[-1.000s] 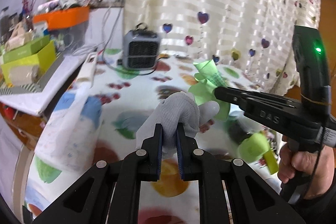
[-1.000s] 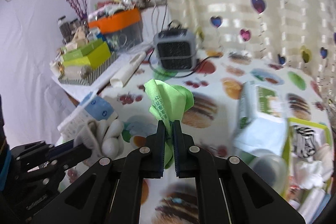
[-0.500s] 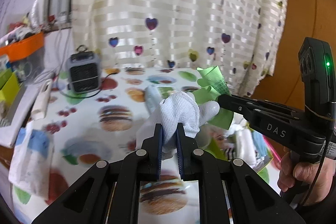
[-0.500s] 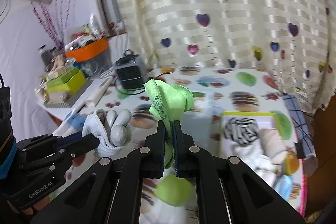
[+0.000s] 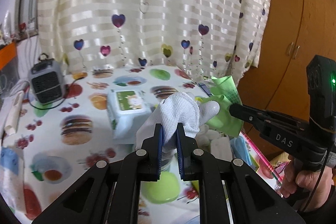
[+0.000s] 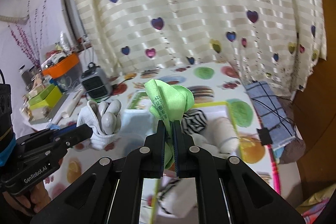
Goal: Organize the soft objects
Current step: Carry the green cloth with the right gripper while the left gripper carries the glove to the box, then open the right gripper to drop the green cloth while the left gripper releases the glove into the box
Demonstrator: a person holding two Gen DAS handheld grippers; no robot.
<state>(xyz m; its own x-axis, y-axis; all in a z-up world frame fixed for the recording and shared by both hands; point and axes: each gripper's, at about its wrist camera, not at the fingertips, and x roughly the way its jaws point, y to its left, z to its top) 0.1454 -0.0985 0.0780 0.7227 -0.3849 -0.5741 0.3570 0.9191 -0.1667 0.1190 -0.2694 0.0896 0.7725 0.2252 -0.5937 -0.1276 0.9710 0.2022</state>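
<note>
Left gripper (image 5: 169, 134) clamps an upright white glove (image 5: 178, 112), fingertips up; right gripper (image 6: 168, 131) pinches an upright green cloth (image 6: 170, 102).

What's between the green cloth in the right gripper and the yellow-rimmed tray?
Nothing visible. The crumpled green cloth, clamped in the right gripper, hangs over the yellow-rimmed tray; the tray already holds a striped black-and-white fabric.

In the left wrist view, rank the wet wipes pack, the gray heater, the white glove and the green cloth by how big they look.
1. White glove, though it sits nearest the camera
2. Wet wipes pack
3. Gray heater
4. Green cloth, partly hidden, so unsure
</note>
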